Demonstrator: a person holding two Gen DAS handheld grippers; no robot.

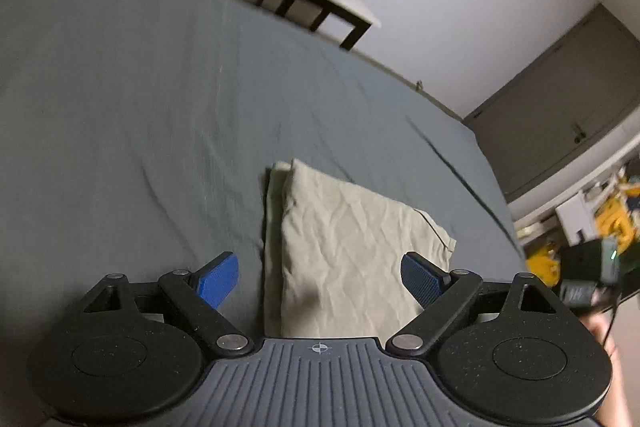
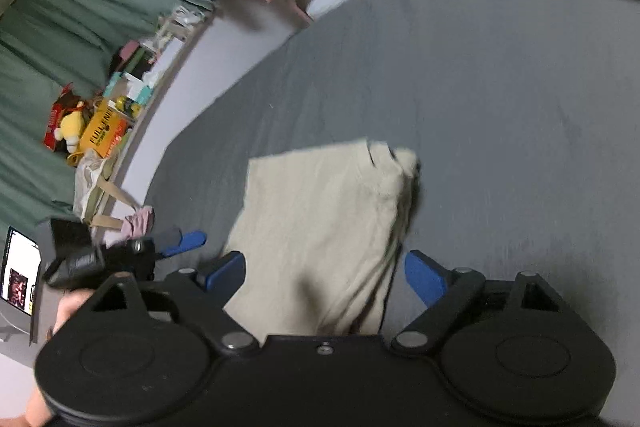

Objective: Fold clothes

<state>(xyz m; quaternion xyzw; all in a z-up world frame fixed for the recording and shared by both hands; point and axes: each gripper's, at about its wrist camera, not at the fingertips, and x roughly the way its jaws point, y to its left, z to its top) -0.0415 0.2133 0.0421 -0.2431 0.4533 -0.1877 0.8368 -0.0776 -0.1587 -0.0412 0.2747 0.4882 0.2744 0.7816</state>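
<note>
Both claws are spread wide with nothing in them. The folded beige cloth (image 1: 352, 243) lies on the grey bed (image 1: 140, 107) straight ahead of the left claw (image 1: 320, 281), between its blue pads (image 1: 218, 281) but below them — not touching, as far as I can tell. From the right claw (image 2: 325, 273) the cloth (image 2: 320, 223) sits just in front too, a bit left of centre, its thicker bunched edge toward the right pad (image 2: 425, 281). The other claw (image 2: 182, 243) shows at the far left, blurry — also spread.
</note>
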